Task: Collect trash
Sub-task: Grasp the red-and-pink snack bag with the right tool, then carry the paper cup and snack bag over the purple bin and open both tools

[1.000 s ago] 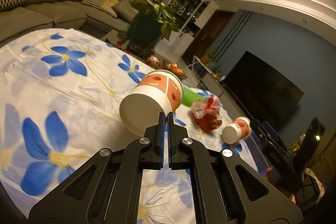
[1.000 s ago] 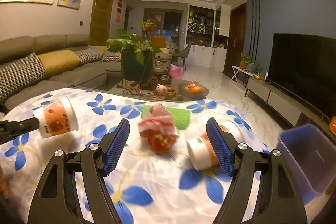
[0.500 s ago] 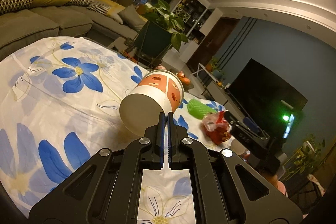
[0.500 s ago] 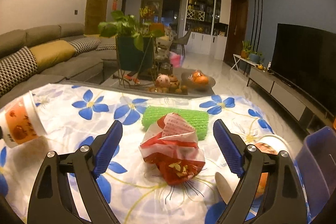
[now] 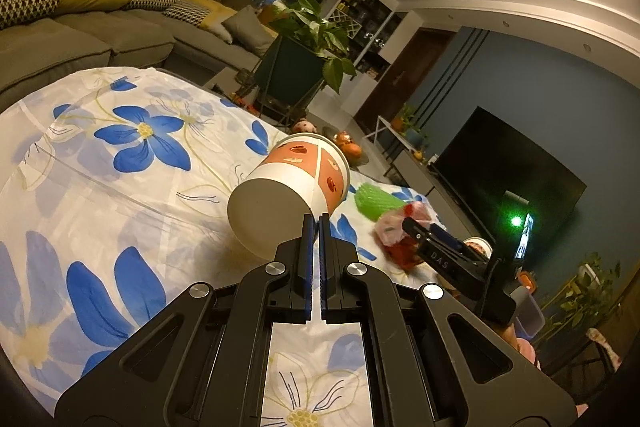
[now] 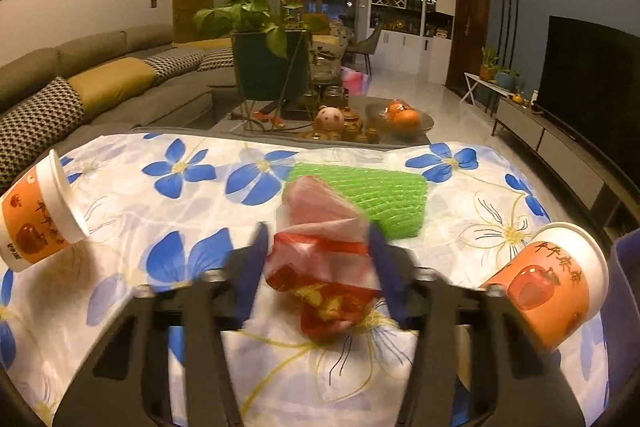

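Matte black plastic frames form the left claw (image 5: 316,223), with blue ribbed pads (image 5: 307,267) lining its fingers and round silver screws (image 5: 272,268) at the linkage joints. The right claw (image 6: 316,259) matches: black arms, blue pads.

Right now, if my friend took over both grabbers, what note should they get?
Left gripper: shut on a paper cup, held up off the flowered tablecloth.
Right gripper: open, fingers on either side of the crumpled red wrapper; its fingers are blurred, so probably closing, not gripping yet.
On the cloth: green foam net behind the wrapper, second paper cup lying on its side at the right edge, beside the blue bin.
Done: one cup picked up.
Left: bin that cup, grab the wrapper, then the net and the other cup.
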A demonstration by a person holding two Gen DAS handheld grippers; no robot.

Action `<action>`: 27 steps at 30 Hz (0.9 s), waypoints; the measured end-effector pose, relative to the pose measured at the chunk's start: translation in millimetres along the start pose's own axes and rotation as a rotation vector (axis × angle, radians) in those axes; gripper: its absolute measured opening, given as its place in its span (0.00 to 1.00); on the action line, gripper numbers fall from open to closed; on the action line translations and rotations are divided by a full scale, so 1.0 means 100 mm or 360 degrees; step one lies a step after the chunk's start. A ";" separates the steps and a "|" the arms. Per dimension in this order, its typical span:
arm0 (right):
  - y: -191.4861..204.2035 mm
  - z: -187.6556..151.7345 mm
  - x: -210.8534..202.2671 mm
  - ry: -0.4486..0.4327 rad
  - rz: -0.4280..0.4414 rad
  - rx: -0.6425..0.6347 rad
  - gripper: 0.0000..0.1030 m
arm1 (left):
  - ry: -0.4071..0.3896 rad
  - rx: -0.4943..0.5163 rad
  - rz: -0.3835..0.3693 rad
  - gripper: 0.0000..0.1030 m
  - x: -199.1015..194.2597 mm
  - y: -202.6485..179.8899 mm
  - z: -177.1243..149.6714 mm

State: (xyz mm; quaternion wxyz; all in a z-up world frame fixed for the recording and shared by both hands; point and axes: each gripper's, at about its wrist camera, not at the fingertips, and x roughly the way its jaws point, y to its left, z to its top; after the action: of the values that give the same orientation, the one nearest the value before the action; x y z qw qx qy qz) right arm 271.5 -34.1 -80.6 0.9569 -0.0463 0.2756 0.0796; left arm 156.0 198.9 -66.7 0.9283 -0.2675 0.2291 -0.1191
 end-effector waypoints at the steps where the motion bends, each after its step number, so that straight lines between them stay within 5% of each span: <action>1: 0.00 -0.01 -0.02 0.0007 0.0013 -0.0002 0.36 | 0.0000 -0.0001 -0.0001 0.01 -0.01 -0.01 0.00; 6: -0.01 -0.06 -0.19 -0.0016 0.0077 0.0000 0.24 | -0.0004 0.0007 -0.0005 0.01 -0.05 -0.06 -0.02; 16: -0.06 -0.18 -0.89 -0.0156 0.0149 0.0003 0.23 | -0.0013 0.0050 -0.0062 0.01 -0.19 -0.24 -0.05; 27: -0.42 -0.25 -1.61 -0.0313 0.0069 0.0052 0.23 | 0.0032 0.0138 -0.0173 0.01 -0.22 -0.69 -0.18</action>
State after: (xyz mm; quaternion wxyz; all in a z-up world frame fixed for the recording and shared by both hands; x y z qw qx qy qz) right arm 130.9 -98.9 -13.7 0.9780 -0.0166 0.1824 0.1000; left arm 121.3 140.8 -34.5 0.9288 -0.2378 0.2183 -0.1820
